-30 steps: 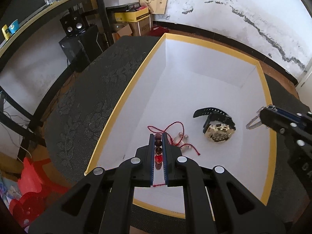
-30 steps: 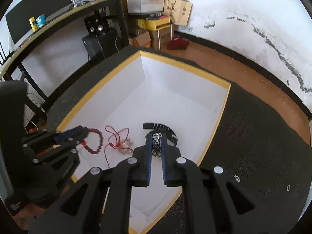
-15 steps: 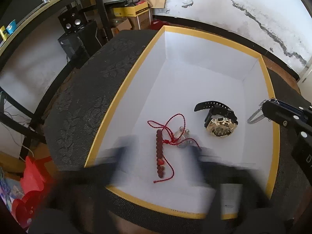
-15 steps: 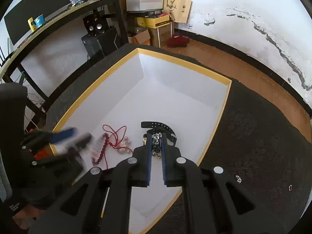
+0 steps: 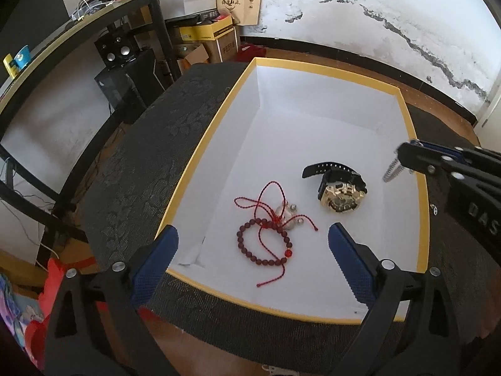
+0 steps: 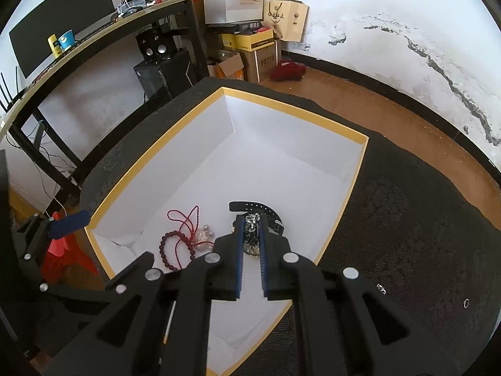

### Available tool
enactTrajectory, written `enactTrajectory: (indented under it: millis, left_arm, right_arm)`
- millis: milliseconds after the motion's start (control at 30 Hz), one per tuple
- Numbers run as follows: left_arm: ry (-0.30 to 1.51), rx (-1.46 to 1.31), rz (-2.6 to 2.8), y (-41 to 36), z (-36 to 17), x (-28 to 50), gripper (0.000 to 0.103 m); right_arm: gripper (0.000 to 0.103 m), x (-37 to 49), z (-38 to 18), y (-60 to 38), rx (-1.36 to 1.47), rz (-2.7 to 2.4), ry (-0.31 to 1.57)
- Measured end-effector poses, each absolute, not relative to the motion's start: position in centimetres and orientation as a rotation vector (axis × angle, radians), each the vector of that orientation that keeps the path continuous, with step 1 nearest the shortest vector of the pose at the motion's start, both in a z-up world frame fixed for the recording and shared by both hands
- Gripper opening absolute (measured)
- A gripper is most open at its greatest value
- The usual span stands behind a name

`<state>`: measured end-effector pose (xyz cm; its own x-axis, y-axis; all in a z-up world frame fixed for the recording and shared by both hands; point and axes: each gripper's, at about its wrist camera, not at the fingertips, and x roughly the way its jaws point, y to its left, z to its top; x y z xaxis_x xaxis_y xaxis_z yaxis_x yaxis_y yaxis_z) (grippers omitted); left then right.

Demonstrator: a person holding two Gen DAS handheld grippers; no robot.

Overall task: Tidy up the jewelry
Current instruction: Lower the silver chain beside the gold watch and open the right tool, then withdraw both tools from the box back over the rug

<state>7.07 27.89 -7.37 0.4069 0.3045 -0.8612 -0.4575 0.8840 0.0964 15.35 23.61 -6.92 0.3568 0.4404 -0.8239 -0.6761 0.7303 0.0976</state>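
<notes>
A white box with a yellow rim (image 5: 200,147) sits on a black patterned cloth. Inside lie a dark red bead bracelet (image 5: 264,244) with a red cord and small silver beads, and a gold watch with a black strap (image 5: 339,192). My left gripper (image 5: 253,235) is open and empty, above the box's near edge over the bracelet. My right gripper (image 6: 251,224) is shut on a silver chain bracelet (image 5: 391,170), held above the box's right side near the watch (image 6: 266,213). The bead bracelet also shows in the right wrist view (image 6: 175,247).
Small silver pieces (image 6: 380,288) and a ring (image 6: 465,303) lie on the cloth right of the box. A black desk (image 5: 78,34), speakers (image 5: 119,51) and cardboard boxes (image 5: 203,40) stand at the back left. A red stool (image 6: 65,250) stands low on the left.
My left gripper opened and let the bead bracelet drop into the box, then drew back. The right gripper stayed shut on the silver chain and shifted little.
</notes>
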Motion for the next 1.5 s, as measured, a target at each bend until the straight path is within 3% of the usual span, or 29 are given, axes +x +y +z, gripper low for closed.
enactTrajectory:
  millis: [767,800,833,867,933,1500]
  left_arm:
    - [1.047,-0.141,0.527,26.3,-5.4,3.0,0.094]
    - [1.044,-0.141,0.528,26.2,-5.3,2.9,0.094]
    - [1.043,-0.14,0.53,26.1,-5.2,2.8,0.094]
    - [1.042,-0.137,0.535,26.0,-5.1,2.7,0.094]
    - [1.04,-0.138,0.536,25.7,-5.0,2.5,0.094]
    - [0.966,-0.088,0.458,20.2,-3.0,3.1,0.094]
  right_arm:
    - [0.01,15.0,-9.0,25.1,-0.361,0.753,0.977]
    - [0.012,14.9,-9.0,25.1,-0.362,0.754,0.977]
    - [0.029,14.9,-8.9,25.0,-0.355,0.764,0.976]
    - [0.063,14.8,-8.7,24.9,-0.339,0.778,0.973]
    - [0.093,14.6,-8.1,24.4,-0.307,0.785,0.945]
    - [0.096,11.6,-4.0,14.7,-0.281,0.701,0.859]
